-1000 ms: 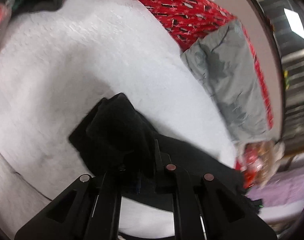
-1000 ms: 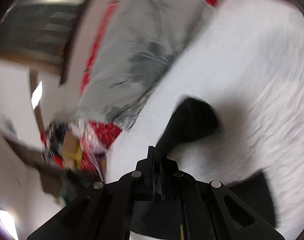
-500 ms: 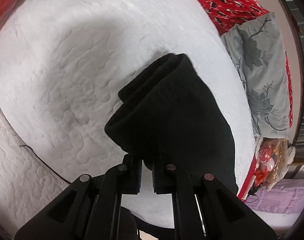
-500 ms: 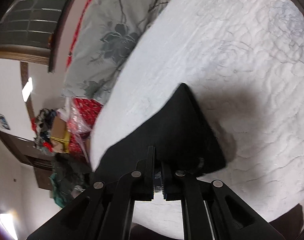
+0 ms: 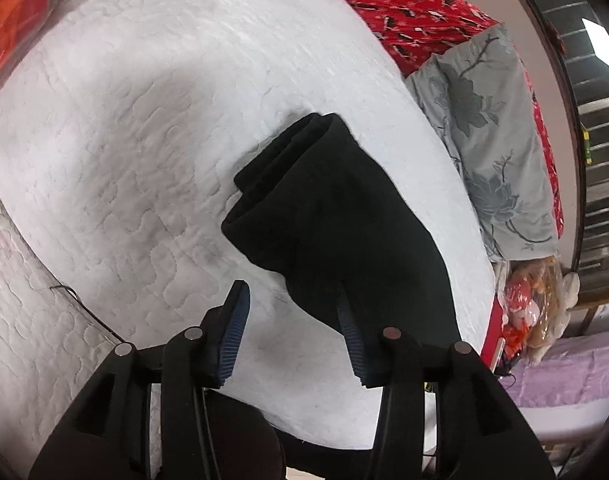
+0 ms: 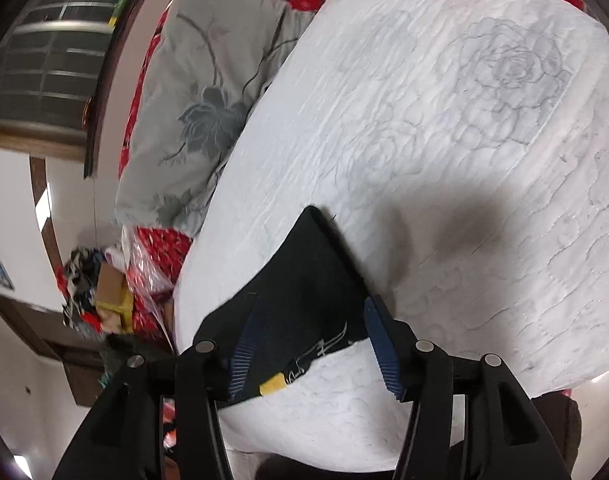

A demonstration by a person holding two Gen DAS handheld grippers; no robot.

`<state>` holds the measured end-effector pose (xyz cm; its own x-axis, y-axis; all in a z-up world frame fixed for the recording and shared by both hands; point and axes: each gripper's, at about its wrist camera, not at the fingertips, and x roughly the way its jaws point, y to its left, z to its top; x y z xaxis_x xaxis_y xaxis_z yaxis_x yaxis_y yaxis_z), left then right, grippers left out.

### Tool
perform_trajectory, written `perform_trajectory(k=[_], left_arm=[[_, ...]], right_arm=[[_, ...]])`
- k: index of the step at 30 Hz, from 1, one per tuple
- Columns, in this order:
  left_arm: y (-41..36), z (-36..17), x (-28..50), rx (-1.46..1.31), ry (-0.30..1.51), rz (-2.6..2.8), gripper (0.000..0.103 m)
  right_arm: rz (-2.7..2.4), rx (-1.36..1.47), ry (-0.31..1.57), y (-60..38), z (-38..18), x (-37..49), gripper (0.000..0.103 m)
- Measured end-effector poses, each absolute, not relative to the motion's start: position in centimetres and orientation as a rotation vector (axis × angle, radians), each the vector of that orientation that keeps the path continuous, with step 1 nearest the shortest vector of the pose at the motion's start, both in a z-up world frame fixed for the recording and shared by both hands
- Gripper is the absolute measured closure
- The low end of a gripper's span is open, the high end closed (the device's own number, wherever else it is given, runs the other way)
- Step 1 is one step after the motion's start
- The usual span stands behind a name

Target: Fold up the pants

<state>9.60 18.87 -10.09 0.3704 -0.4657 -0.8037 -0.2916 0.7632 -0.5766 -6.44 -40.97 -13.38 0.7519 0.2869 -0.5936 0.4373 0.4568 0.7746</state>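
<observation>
**Both grippers open, pants sitting folded on the bed**

Black pants (image 5: 340, 232) are lying on the white quilt (image 5: 144, 120), bunched into a compact folded bundle. Nothing is gripping them at the moment.

Left gripper (image 5: 290, 304) has its jaws spread wide and empty. The bundle's near edge sits right at its right fingertip, so the pants lie ahead and off to the right of it. From this camera the long axis runs diagonally, from the rolled end at upper left down toward the lower right edge of the bed.

Right gripper (image 6: 310, 316) is also wide apart and holding nothing, but the pants (image 6: 304, 296) lie directly between its two fingers, with a white-stitched logo and a yellow tag (image 6: 272, 385) near the left finger. A pointed corner of the fabric sticks out straight ahead of it.

My read: the right one is better lined up, since it only needs to close on cloth already between its fingers. The left would have to shift right first. Looks like the fold is mostly done, maybe one more fold or some smoothing left.

Grey floral pillow (image 5: 492, 120) and red blanket (image 5: 416, 12) are off at the far side, well clear.
</observation>
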Motion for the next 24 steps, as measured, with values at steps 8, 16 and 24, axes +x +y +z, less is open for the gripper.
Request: perform_trajectory(k=[8, 16, 24], left_arm=[[18.3, -11.2, 11.5, -0.835, 1.245, -0.12, 0.06], [17.6, -12.2, 12.6, -0.9, 1.271, -0.152, 0.06], [17.2, -13.5, 13.2, -0.88, 1.308, -0.13, 0.06]], right_arm=[[-0.135, 1.155, 0.819, -39.7, -15.5, -4.1, 0.047], [-0.151, 1.29, 0.776, -40.4, -15.8, -4.7, 0.047], [-0.141, 1.383, 0.826, -38.9, -17.2, -6.5, 0.042]])
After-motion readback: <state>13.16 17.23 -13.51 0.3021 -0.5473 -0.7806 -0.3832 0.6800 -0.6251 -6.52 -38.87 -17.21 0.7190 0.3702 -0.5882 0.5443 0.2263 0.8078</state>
